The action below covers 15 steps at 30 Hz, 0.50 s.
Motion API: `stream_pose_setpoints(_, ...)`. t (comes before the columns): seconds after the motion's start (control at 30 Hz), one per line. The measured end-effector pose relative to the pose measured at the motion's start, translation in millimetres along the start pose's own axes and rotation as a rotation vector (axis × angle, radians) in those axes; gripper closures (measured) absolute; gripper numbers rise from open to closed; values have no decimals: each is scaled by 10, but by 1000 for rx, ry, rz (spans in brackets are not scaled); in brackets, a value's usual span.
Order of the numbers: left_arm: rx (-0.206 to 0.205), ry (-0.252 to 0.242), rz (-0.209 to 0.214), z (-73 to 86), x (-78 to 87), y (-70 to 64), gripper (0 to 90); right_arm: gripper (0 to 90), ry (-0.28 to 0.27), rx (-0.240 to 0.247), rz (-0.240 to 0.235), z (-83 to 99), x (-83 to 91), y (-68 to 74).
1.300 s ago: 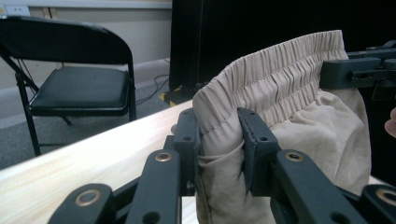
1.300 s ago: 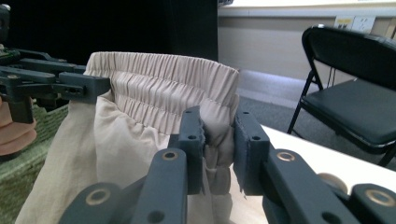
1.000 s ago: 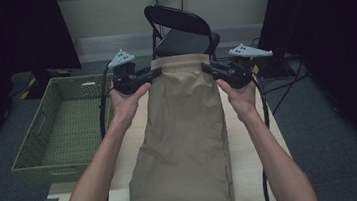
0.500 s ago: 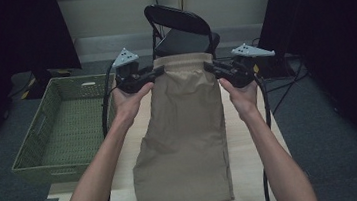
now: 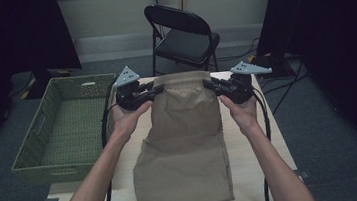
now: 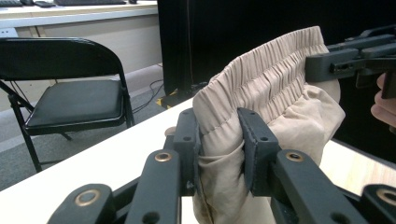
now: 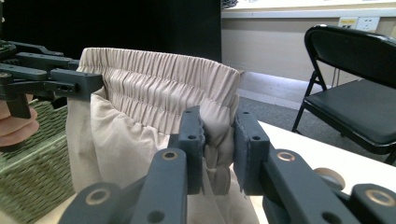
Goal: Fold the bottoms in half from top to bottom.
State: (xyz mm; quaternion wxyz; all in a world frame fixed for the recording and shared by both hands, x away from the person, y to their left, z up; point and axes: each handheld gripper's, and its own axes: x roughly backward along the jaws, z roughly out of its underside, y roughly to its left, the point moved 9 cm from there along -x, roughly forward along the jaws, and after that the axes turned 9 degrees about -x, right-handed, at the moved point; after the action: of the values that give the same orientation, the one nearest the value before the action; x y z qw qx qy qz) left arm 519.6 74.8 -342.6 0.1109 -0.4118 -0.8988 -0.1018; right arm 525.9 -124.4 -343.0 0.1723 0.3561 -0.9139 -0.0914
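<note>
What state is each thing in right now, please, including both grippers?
Shorts: waistband lifted at both ends, legs lying flat on the table.
Left gripper: shut on the waistband's left end.
Right gripper: shut on the waistband's right end.
Basket: upright beside the table, nothing in it.
Chair: unfolded, seat free, behind the table.

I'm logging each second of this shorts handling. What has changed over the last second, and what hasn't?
Both grippers, the left gripper and the right gripper, have carried the waistband of the tan shorts downward toward the table; more of the legs now lies flat on it and the chair behind is uncovered. Unchanged: both stay clamped on the waistband corners, and the green basket has not moved.
</note>
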Motion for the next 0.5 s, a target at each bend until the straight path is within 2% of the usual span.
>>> stream_pose_setpoints(0.17, -9, -14, 12, 63, 97, -116, 710, 750, 8, 9, -11, 93, 65, 68)
stream_pose_setpoints(0.37, 13, -24, 32, 177, 164, -248, 710, 750, 15, 27, -22, 208, 182, 153)
stream_pose_setpoints(0.5, 8, -17, 53, 269, 198, -341, 710, 750, 27, 32, -22, 325, 269, 193)
